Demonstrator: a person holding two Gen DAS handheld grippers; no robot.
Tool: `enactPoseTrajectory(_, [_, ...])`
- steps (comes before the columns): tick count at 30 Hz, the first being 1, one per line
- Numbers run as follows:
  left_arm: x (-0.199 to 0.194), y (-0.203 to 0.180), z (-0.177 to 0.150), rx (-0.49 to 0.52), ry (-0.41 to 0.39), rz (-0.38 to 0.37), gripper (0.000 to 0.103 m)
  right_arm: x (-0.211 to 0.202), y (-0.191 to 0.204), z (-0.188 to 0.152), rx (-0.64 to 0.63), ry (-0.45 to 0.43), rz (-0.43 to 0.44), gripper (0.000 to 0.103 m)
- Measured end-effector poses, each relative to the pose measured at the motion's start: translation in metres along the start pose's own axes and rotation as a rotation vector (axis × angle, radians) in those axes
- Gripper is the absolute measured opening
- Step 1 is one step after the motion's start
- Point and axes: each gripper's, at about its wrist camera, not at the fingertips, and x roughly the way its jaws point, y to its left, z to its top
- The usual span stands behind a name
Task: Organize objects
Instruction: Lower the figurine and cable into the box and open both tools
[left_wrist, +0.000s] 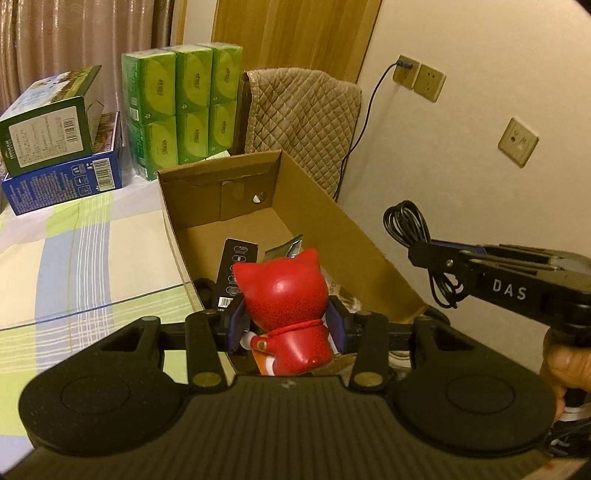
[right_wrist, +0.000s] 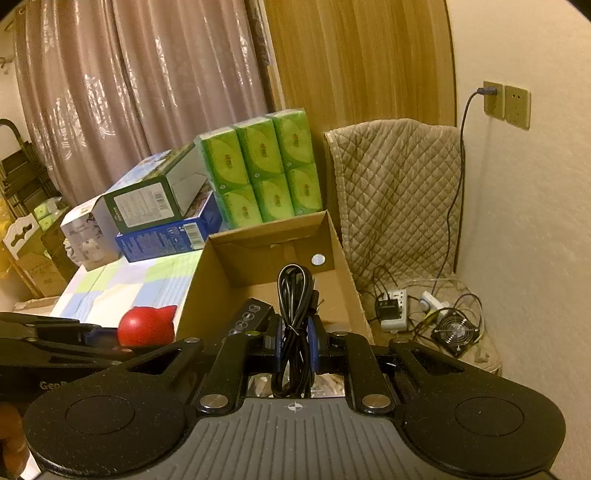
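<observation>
Both grippers grip loads over the cardboard box (left_wrist: 229, 177): left gripper (left_wrist: 286, 325) clamps the red figurine (left_wrist: 286, 306), right gripper (right_wrist: 295, 347) pinches the coiled black cable (right_wrist: 293, 314), which could snag the box wall or slip loose

Toy's (left_wrist: 286, 295) face hidden, turned away

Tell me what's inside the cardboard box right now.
In the cardboard box: a black packet and a silvery pouch, its far floor bare. The red toy in the left gripper hides the near end.
</observation>
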Motion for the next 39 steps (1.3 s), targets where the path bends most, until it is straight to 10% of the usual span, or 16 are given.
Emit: enactPoseTrajectory(39, [0.006, 0.023, -0.020, -0.060, 0.018, 0.075, 0.070, 0.024, 0.012, -0.001, 0.028, 0.062, 0.065, 0.011])
